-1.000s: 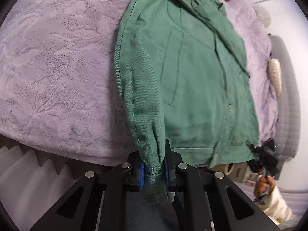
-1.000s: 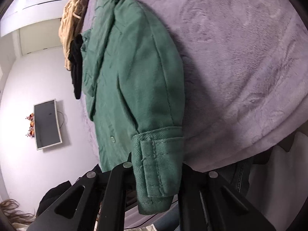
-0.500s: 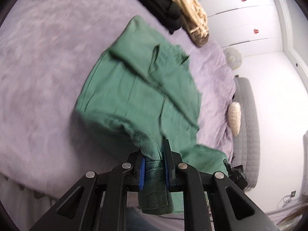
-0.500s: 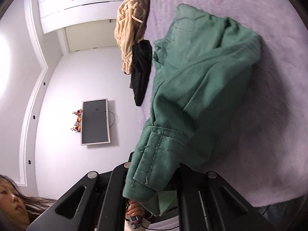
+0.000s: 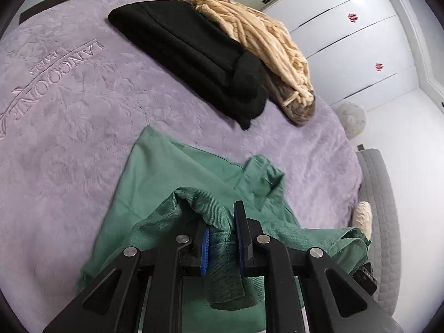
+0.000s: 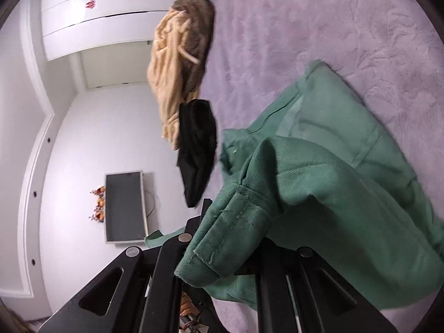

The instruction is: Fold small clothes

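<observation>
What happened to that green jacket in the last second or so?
Both grippers, left gripper and right gripper, carried the green jacket's cuffs forward over its body, folding the lower half up toward the collar. Neither let go. The black garment and the beige garment stayed put on the purple blanket.

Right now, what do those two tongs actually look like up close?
Both are matte black, angular frames with triangular cut-outs and round silver bolts. The left tongs have bright blue ribbed pads inside the fingers. On the right tongs, cloth hides the pads. No cables visible.
</observation>
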Tool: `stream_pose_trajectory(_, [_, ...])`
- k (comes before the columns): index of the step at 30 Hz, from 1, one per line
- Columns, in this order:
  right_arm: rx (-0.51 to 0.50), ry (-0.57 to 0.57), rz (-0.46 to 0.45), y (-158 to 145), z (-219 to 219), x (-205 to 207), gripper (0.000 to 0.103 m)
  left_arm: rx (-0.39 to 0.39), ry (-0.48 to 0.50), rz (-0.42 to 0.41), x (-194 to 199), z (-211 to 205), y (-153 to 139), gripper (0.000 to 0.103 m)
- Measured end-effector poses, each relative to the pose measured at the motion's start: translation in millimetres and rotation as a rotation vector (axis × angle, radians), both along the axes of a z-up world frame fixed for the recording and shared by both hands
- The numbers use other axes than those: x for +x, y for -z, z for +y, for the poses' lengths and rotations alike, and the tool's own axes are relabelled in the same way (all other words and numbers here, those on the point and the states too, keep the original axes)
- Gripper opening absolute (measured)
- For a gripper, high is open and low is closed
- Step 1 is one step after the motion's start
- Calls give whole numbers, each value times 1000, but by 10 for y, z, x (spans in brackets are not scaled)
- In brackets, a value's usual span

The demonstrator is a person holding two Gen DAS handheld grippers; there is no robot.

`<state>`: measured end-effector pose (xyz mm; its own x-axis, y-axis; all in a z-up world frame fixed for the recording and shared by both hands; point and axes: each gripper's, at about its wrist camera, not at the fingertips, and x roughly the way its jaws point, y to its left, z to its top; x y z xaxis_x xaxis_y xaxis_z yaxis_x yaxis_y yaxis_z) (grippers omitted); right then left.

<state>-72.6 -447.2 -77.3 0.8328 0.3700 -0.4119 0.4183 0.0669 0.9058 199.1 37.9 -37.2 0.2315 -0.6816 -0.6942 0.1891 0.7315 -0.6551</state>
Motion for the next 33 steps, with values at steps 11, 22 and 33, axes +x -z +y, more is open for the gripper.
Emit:
stream_pose_trajectory(11, [30, -57, 89, 679, -348, 253, 21, 218, -26, 59, 446, -359, 764, 18])
stream_pose_trajectory(22, [-187, -54, 74, -23, -460, 254, 59, 415, -24, -200, 219, -207, -50, 96])
stream_pose_trajectory(33, [-658, -590, 225, 205, 673, 1105, 22, 457, 219, -227, -315, -1370, 573, 96])
